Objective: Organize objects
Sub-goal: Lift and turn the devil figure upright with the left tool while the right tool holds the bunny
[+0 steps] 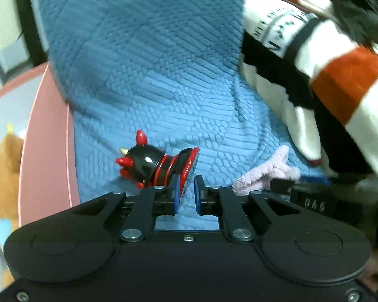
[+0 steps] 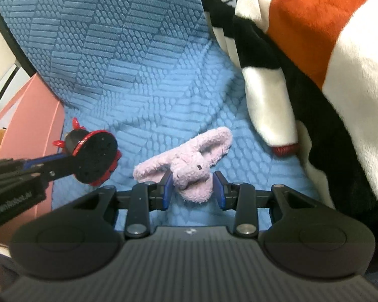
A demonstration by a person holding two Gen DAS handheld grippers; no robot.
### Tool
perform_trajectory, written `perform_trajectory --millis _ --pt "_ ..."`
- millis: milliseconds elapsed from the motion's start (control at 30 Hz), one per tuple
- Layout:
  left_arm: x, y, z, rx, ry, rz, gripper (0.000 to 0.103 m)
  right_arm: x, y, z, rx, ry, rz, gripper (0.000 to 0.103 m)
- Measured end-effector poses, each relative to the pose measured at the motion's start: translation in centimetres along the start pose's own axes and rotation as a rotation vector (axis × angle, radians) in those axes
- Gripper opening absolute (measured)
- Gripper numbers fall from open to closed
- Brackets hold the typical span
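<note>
leftmost, a pink plastic bin (image 1: pixel 45 136) stood beside the blue textured blanket (image 1: pixel 151 75), likely the toys' destination. next, the left gripper (image 1: pixel 186 193) was clamped on the base rim of a glossy black-and-red spiked figurine (image 1: pixel 148 166). rightward, the right gripper (image 2: pixel 192 188) pinched a fluffy lilac plush rabbit (image 2: pixel 189 166), both seemingly lifted for sorting.

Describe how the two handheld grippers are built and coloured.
Both the left gripper and right gripper have black bodies, black linkage arms with silver pivot bolts, and blue-padded jaws. The right's housing is ribbed grey; the left's side carries small white lettering.
</note>
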State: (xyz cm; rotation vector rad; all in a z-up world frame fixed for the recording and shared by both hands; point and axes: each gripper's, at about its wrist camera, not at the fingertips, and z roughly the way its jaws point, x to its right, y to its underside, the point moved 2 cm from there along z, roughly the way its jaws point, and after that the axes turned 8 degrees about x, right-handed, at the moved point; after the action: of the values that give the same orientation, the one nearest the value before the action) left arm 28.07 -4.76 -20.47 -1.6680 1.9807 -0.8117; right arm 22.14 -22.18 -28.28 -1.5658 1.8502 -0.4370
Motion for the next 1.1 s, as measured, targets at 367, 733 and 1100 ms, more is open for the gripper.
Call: perform_trajectory --millis 367,733,1100 --pt "-5.3 0.3 -1.1 0.01 -0.049 -0.528 0.056 1.2 1.8 -0.1 0.009 -0.038 0.062 0.037" --pt "-8.4 1.3 3.6 -0.068 -0.051 -0.82 0.061 2.1 1.7 0.1 0.012 -0.081 0.122 0.039" --pt "-8.6 0.4 7.3 -0.131 -0.113 -0.773 0.062 0.8 1.8 0.5 0.015 -0.066 -0.001 0.042"
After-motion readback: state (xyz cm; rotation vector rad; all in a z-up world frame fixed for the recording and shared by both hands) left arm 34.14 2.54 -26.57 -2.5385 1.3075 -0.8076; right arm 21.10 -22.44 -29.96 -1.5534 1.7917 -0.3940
